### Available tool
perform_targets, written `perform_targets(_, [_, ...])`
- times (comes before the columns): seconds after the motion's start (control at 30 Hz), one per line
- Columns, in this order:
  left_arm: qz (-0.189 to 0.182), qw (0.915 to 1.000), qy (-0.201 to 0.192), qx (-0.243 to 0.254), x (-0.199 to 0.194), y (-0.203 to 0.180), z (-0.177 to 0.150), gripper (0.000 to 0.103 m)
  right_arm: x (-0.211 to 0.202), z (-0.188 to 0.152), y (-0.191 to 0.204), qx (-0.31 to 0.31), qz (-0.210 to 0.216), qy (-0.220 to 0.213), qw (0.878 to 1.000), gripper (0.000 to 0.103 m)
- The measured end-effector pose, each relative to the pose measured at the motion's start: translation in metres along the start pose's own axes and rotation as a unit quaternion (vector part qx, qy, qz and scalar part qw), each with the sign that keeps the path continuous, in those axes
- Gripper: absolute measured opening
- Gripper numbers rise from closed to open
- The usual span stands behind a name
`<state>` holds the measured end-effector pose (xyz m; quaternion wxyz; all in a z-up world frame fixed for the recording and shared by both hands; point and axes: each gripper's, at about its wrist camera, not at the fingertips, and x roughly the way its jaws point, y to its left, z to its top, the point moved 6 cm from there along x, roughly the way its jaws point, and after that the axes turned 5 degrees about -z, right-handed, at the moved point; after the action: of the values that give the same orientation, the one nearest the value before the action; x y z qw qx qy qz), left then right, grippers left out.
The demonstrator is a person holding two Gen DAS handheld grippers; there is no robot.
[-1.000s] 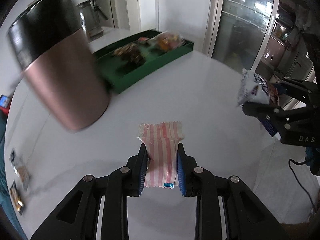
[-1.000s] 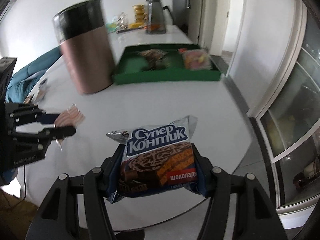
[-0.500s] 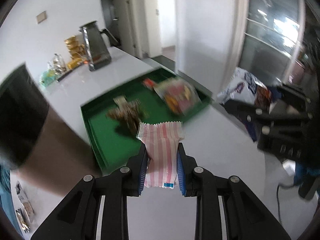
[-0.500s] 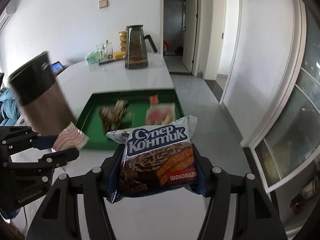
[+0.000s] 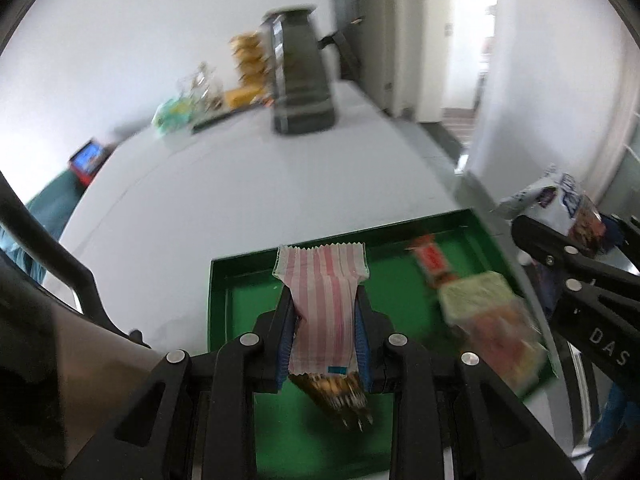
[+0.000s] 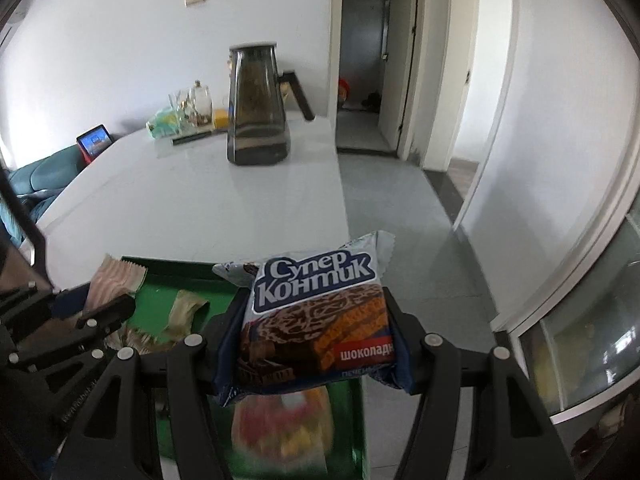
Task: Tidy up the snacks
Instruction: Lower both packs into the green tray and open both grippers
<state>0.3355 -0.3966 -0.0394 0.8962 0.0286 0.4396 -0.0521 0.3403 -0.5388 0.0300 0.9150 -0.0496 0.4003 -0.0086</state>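
Both snacks hang over the shallow green tray (image 5: 224,304): the left gripper (image 5: 323,340) clenched on a pink-striped sachet (image 5: 324,300), the right gripper (image 6: 316,344) grasping a blue chocolate-wafer packet (image 6: 320,320), so next each needs lowering and letting go.

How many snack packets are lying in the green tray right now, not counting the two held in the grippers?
3: a red packet at the green tray's far right, a pale clear bag just nearer, a golden-brown packet under the left gripper. Others may be hidden.
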Motion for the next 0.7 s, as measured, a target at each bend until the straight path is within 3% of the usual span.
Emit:
perform_targets(0.3, [0.050,0.9959,0.046,-0.060,0.052,0.028,-0.011,0.023,0.073,-0.004,0.026,-0.014,0.025,0.052,0.998,0.063])
perform_targets(0.7, [0.047,0.9929,0.085,-0.070,0.075,0.028,-0.023,0.025,0.098,-0.011,0.046,-0.044,0.034,0.083,0.995,0.065])
